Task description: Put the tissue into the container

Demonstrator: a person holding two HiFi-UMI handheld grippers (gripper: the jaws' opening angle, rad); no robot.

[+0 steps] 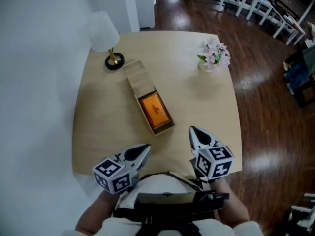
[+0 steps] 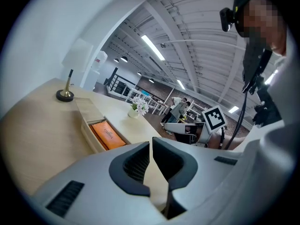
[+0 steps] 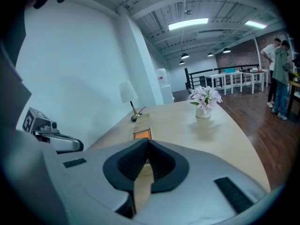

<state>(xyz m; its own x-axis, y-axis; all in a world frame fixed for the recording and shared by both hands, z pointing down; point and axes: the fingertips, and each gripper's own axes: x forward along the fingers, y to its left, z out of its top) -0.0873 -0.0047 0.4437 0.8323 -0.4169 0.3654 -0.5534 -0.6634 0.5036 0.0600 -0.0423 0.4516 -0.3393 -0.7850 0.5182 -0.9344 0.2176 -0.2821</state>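
Tissue pack (image 1: 155,109) lengthwise in container (image 1: 136,79), long axis toward lamp (image 1: 102,32)

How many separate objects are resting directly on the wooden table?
3: lamp at far left, flower vase at far right, wooden box in the middle. The person hides the near edge.

Left gripper (image 1: 147,146) and right gripper (image 1: 191,129), jaws together and empty, held over the table's (image 1: 98,124) near edge.
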